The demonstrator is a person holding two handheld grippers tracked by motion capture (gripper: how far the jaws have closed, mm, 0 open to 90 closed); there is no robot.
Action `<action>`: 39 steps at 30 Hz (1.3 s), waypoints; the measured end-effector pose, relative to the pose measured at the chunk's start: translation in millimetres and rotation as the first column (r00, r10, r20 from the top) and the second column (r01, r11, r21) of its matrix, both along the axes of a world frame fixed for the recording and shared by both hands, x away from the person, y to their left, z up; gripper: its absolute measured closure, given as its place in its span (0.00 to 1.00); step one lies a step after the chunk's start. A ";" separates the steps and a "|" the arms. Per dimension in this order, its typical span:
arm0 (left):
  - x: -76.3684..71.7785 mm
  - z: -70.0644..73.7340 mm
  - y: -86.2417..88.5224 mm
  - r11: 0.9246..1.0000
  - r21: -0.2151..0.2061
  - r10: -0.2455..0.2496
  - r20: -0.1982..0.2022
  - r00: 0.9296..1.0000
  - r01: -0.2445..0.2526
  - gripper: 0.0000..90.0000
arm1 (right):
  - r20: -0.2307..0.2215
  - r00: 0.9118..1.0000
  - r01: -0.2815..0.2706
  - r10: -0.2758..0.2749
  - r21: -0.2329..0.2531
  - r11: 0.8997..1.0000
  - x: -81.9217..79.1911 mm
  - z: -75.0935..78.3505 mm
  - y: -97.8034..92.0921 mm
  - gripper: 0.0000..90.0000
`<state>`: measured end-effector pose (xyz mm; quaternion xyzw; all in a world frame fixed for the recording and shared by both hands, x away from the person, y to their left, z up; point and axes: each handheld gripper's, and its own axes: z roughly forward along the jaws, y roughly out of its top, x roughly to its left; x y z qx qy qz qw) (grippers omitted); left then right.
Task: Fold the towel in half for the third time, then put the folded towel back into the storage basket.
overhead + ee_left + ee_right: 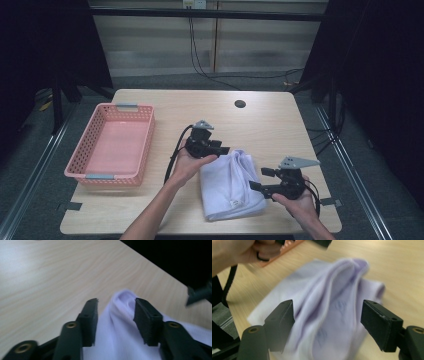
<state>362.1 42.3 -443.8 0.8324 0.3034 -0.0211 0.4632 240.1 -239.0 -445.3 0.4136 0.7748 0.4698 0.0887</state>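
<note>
Left gripper (116, 315) jaws are spreading around the folded lavender cloth's (231, 182) far corner ridge. Right gripper (328, 322) jaws are gaping wide, cloth lying just ahead between them, long axis running away.

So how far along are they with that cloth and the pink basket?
Looks early. The lavender cloth lies loosely folded on the table. Both the left gripper and the right gripper are open around its folds, gripping nothing. The pink basket holds nothing, so any putting away seems left to do.

Both hand-held grippers (223, 149) (256, 179) — jaws apart
</note>
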 end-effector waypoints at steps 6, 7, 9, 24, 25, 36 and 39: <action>-41.7 -11.1 34.0 0.999 0.036 -0.033 -0.014 0.999 0.033 0.70 | -0.006 0.999 -0.045 0.045 -0.082 0.996 28.0 -3.5 41.5 0.25; -50.4 -12.3 38.8 0.999 0.030 -0.041 -0.028 0.999 0.042 0.68 | -0.014 0.999 -0.036 0.035 -0.097 0.995 31.6 -7.5 45.6 0.26; -70.3 -14.7 46.3 0.996 0.052 -0.073 -0.029 0.997 0.074 0.65 | -0.022 0.999 -0.041 0.039 -0.127 0.991 34.9 -15.7 50.0 0.38; -106.9 -49.4 21.2 0.971 0.146 -0.181 -0.047 0.982 0.186 0.46 | -0.115 0.987 0.089 -0.110 -0.176 0.980 12.7 -41.9 -11.1 0.65; -107.7 -48.8 19.9 0.972 0.149 -0.176 -0.041 0.983 0.181 0.46 | -0.110 0.989 0.083 -0.103 -0.172 0.982 12.9 -43.7 -14.1 0.65; -124.0 -47.1 26.3 0.961 0.122 -0.244 -0.047 0.969 0.248 0.41 | -0.066 0.989 0.119 -0.131 -0.161 0.980 38.0 -37.1 -15.1 0.25; -124.3 -47.7 22.8 0.958 0.138 -0.248 -0.043 0.968 0.251 0.40 | -0.066 0.989 0.120 -0.134 -0.178 0.977 52.2 -37.6 -13.2 0.21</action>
